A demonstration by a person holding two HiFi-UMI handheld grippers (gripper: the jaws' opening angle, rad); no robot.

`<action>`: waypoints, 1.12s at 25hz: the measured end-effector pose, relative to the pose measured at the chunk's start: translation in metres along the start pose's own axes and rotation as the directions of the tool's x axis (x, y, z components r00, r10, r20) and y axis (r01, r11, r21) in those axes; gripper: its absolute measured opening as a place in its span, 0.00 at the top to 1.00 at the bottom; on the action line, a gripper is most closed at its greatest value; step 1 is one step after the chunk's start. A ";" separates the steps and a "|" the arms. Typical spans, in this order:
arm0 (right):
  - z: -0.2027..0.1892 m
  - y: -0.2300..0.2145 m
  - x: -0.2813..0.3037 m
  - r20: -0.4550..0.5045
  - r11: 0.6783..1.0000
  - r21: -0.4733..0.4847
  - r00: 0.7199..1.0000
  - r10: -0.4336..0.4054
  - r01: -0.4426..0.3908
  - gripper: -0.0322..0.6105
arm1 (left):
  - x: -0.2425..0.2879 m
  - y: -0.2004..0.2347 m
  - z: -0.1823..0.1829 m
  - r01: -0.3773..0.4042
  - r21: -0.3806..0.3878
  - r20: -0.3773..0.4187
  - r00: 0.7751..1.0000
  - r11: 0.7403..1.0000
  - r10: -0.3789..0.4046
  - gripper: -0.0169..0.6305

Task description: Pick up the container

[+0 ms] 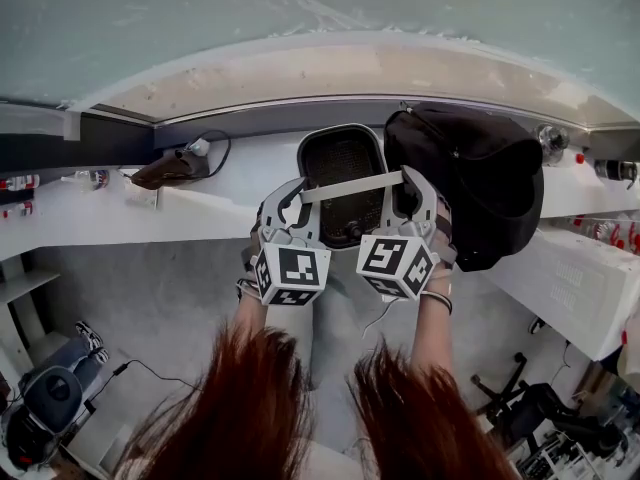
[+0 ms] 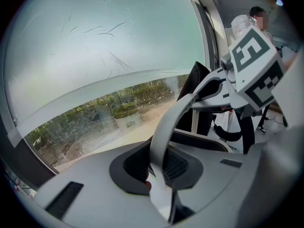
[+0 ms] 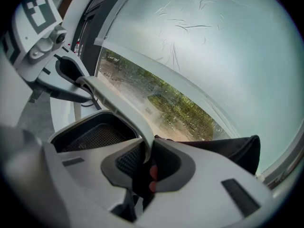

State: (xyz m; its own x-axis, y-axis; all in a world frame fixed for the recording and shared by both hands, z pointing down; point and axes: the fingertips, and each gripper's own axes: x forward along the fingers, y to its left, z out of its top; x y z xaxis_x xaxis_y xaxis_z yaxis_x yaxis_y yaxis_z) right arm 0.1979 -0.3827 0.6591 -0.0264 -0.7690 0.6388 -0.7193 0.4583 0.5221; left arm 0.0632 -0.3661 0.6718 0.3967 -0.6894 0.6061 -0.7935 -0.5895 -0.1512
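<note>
The biggest risk looked to be the thin white handle (image 1: 350, 187) slipping out of a grip. The left gripper (image 1: 300, 196) was clamped narrowly on one end of it and the right gripper (image 1: 405, 183) on the other, each pinching only a flat strip between its pads. That left little to hold against the weight hanging below. If one hand had risen faster than the other, the container (image 1: 340, 163) would probably have tipped and swung on the arched strip. A swing toward the right of the frame would likely have knocked it into the black bag (image 1: 470, 178), which sat just beside its rim and seemed to touch it. A swing toward the top of the frame could have sent it against the window glass (image 1: 300, 8) close behind. The container sat at the centre of the head view, over the white ledge (image 1: 200, 208) below the window. Whether it had cleared that ledge could not be told. Its inside was dark mesh and appeared empty, apart from a small round fitting near its lower edge that was too small to identify. The bag's mouth faced away, so its contents were hidden.
</note>
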 end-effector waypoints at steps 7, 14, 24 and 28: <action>0.010 -0.003 -0.020 0.021 1.000 0.010 1.000 -0.017 0.017 0.84 | -0.020 0.001 0.009 -0.009 0.016 0.011 1.000 1.000 0.008 0.89; 0.021 -0.010 -0.040 0.040 0.999 0.034 0.999 -0.034 0.033 0.84 | -0.039 0.006 0.027 -0.022 0.023 0.031 0.999 0.999 0.022 0.89; 0.036 -0.019 -0.072 0.051 0.998 0.051 0.998 -0.048 0.045 0.84 | -0.068 0.007 0.048 -0.038 0.013 0.042 0.998 0.999 0.038 0.89; 0.043 -0.024 -0.086 0.047 0.997 0.058 0.997 -0.053 0.050 0.84 | -0.079 0.006 0.054 -0.042 0.016 0.043 0.998 0.999 0.041 0.89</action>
State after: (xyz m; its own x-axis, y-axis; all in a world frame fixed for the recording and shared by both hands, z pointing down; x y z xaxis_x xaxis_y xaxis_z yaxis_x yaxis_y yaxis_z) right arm 0.1874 -0.3467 0.5673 -0.0211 -0.8124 0.5828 -0.7586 0.3927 0.5200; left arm 0.0524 -0.3380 0.5808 0.3831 -0.7303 0.5656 -0.8018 -0.5670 -0.1890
